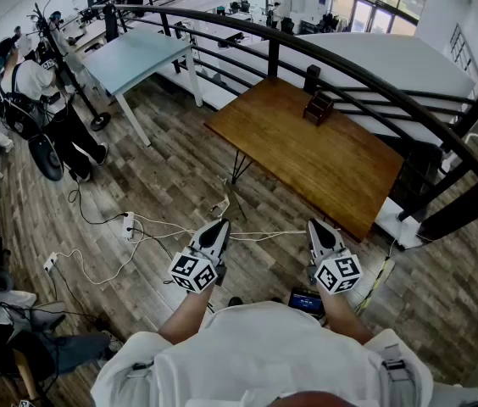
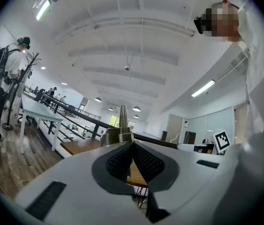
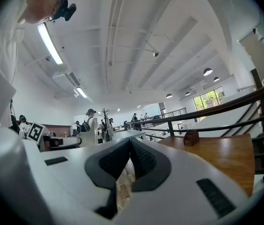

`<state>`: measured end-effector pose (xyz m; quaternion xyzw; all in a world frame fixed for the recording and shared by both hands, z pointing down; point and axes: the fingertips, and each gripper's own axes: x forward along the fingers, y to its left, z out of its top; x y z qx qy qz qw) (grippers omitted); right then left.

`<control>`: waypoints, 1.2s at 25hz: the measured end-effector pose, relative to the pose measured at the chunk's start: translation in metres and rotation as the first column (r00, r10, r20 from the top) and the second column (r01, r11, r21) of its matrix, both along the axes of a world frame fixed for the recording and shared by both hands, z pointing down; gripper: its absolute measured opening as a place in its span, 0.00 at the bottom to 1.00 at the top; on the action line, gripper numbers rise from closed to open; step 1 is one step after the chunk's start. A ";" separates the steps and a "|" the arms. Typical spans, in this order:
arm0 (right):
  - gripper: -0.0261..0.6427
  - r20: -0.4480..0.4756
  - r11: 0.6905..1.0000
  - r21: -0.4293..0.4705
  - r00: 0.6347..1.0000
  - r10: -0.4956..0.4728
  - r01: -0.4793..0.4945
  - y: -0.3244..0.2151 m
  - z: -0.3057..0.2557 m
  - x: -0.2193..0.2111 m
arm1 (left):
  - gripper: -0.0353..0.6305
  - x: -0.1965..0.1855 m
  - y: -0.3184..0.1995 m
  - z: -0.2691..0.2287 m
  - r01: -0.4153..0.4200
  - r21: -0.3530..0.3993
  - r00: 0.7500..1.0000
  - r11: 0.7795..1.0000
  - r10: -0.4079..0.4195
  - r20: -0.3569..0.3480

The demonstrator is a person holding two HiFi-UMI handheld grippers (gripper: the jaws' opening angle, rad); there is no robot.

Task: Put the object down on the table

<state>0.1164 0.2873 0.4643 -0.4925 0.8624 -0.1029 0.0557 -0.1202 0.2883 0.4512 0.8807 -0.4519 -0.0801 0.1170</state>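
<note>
Left gripper [image 1: 216, 227] clamps a ribbed metal piece [image 2: 118, 134]; right gripper [image 1: 318, 229] is clenched on nothing. Both hover short of the table's [image 1: 307, 155] near edge.

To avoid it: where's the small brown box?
Head view, right of centre: the small brown box sits at the wooden table's far edge, beside a black post.

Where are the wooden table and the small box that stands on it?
wooden table [image 1: 307, 155], head view, bare middle of its top.
small box [image 1: 318, 107], head view, middle of its body.
</note>
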 end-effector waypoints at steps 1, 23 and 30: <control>0.08 0.000 1.000 0.000 1.000 0.002 -0.002 0.001 0.000 0.001 | 0.09 0.000 0.002 0.000 -0.005 -0.002 1.000 1.000 0.005 -0.001; 0.08 0.078 1.000 0.006 0.997 0.022 -0.022 0.025 -0.003 0.027 | 0.09 0.017 0.021 -0.001 -0.046 -0.031 0.998 0.998 0.045 -0.046; 0.08 0.090 0.999 -0.010 0.995 0.040 -0.039 0.027 -0.001 0.054 | 0.09 0.037 0.019 -0.009 -0.037 -0.010 0.999 0.999 0.037 -0.039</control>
